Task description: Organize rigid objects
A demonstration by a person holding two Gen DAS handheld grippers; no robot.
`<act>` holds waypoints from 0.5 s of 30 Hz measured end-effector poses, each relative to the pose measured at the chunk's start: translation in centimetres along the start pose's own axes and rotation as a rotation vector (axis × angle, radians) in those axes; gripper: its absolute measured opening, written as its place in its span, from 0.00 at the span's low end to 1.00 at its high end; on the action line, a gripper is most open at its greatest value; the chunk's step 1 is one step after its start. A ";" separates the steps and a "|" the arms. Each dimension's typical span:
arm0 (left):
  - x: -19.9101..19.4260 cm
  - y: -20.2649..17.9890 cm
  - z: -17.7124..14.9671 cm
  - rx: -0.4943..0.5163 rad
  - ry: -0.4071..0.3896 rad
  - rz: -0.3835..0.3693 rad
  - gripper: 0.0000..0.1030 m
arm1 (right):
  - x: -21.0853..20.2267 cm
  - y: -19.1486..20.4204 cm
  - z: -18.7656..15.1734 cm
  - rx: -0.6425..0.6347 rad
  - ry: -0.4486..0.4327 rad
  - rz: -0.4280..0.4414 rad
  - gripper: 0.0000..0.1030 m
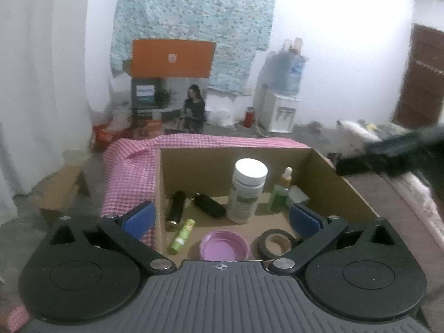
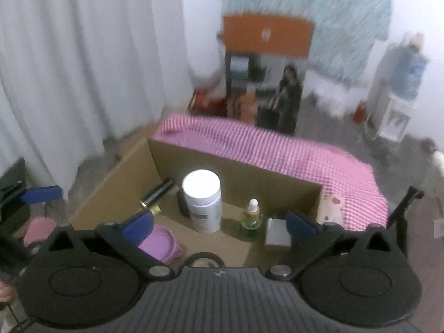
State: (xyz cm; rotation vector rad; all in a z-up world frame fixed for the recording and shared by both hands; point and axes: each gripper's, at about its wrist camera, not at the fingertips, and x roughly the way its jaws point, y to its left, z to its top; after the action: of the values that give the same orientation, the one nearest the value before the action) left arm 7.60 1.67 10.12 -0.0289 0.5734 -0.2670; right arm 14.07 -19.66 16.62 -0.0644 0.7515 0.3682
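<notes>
An open cardboard box (image 1: 199,166) (image 2: 236,172) holds a white-capped bottle (image 1: 247,191) (image 2: 204,202), a green dropper bottle (image 1: 281,191) (image 2: 251,219), a silver block (image 2: 277,233), a purple lid (image 1: 223,247) (image 2: 161,241), a tape roll (image 1: 276,242), a green tube (image 1: 181,236), a black torch (image 1: 175,208) and a black case (image 1: 209,205). My left gripper (image 1: 222,219) hovers over the box's near side, open and holding nothing. My right gripper (image 2: 220,223) is likewise open and empty above the box. It shows as a dark blur (image 1: 388,152) at the right of the left wrist view.
A pink checked cloth (image 1: 133,172) (image 2: 263,144) lies around the box's far and left sides. A small pale item with a heart (image 2: 333,208) rests just right of the box. White curtains (image 2: 83,69), an orange carton (image 1: 172,58) and a water dispenser (image 1: 280,111) stand behind.
</notes>
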 end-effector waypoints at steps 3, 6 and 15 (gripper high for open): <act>-0.3 -1.0 0.0 0.024 0.005 0.040 1.00 | -2.7 0.9 -2.7 0.051 -0.082 -0.036 1.00; -0.2 -2.1 -0.2 0.036 0.034 0.075 1.00 | -4.2 1.4 -5.1 0.120 -0.141 -0.089 1.00; 1.2 -3.5 -1.1 -0.022 0.136 0.094 1.00 | -5.5 2.9 -9.5 0.249 -0.181 -0.262 1.00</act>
State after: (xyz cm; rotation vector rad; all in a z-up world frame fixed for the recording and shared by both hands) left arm 7.13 -1.97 8.93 -0.0047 0.7107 -0.1718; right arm 3.13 -20.36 13.59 0.1034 0.5954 0.0280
